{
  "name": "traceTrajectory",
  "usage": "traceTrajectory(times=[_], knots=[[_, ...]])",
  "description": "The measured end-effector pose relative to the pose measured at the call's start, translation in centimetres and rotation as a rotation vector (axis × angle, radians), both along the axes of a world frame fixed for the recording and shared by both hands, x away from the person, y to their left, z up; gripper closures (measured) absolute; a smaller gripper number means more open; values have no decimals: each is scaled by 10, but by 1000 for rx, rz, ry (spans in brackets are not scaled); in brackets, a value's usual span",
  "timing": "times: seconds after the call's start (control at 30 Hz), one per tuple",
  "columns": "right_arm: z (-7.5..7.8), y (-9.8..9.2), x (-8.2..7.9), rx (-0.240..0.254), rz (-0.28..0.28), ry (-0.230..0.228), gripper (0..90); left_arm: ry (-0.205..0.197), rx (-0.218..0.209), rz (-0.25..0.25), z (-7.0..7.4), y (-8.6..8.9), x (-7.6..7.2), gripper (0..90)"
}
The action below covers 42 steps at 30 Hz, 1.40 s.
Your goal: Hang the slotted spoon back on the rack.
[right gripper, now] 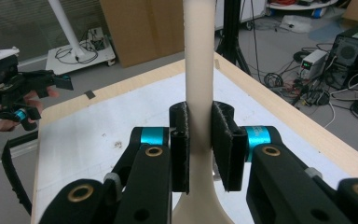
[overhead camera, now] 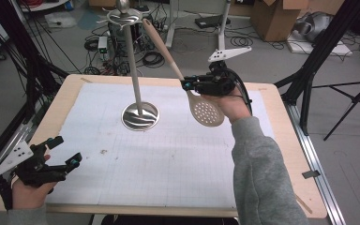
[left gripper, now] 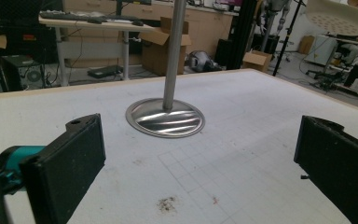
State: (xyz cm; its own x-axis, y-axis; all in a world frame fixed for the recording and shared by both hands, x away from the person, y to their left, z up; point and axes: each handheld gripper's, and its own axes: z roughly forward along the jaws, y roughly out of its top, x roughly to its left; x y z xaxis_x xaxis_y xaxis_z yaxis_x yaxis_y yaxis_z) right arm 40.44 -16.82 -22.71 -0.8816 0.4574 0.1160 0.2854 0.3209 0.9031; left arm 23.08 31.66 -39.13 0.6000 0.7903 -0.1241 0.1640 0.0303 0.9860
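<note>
1. Up near the middle right of the high view, the right gripper (overhead camera: 183, 84) is clamped on a beige spoon (overhead camera: 207, 112) at the neck, just above its perforated bowl.
2. In the right gripper view the two jaws press flat against both sides of the handle (right gripper: 198, 70), which rises straight up to the top of the frame.
3. From above, the spoon is tilted: bowl low over the white mat (overhead camera: 168, 164), handle slanting up and left toward the top of the stand (overhead camera: 133, 70).
4. The handle's tip is close to the stand's top ring in the high view; I cannot tell whether they touch.
5. The stand's round steel base (overhead camera: 140, 116) sits on the mat at the upper centre, its pole upright.
6. At the lower left of the high view, the left gripper (overhead camera: 66, 151) is held just over the table (overhead camera: 290, 140) edge, jaws spread wide with nothing between them.
7. The left gripper view has the two black pads far apart at the bottom corners, the base (left gripper: 165, 117) ahead, and a dark smudge (left gripper: 167, 203) on the mat.
</note>
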Motion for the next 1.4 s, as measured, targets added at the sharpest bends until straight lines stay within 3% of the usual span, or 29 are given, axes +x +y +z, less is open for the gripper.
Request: traceTrajectory(times=[1.1, 1.4], knots=[[-18, 40, 19, -46, 7, 39, 779, -11, -10, -3, 2, 0, -4, 23], [-22, 51, 23, -56, 9, 50, 780, -18, -30, -9, 4, 1, -7, 23]])
